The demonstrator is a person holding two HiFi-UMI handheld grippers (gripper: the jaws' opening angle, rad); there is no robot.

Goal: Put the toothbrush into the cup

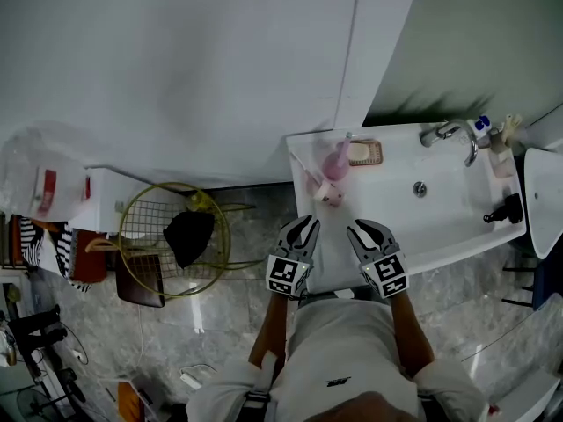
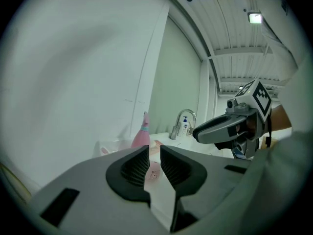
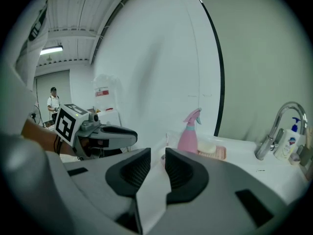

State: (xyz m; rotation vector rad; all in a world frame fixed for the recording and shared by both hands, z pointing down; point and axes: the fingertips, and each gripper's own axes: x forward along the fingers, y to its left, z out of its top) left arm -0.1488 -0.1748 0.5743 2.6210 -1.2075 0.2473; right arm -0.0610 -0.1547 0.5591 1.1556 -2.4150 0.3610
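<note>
A small pink-and-white cup (image 1: pixel 331 193) stands on the white sink counter (image 1: pixel 387 192), just in front of a pink spray bottle (image 1: pixel 336 161). A thin pale toothbrush (image 1: pixel 305 170) lies slanted on the counter to the cup's left. My left gripper (image 1: pixel 301 226) and right gripper (image 1: pixel 361 229) hover side by side at the counter's near edge, short of the cup. Both are narrowly open with nothing between the jaws. In the left gripper view, the cup (image 2: pixel 153 173) shows through the gap of my left gripper (image 2: pixel 154 158). The right gripper (image 3: pixel 157 161) faces the spray bottle (image 3: pixel 189 135).
A soap dish (image 1: pixel 365 153) sits behind the bottle. The faucet (image 1: pixel 453 134) and a soap dispenser (image 1: pixel 482 126) are at the basin's far right, and a dark object (image 1: pixel 506 209) rests on its right rim. A yellow wire basket (image 1: pixel 176 236) stands on the floor to the left.
</note>
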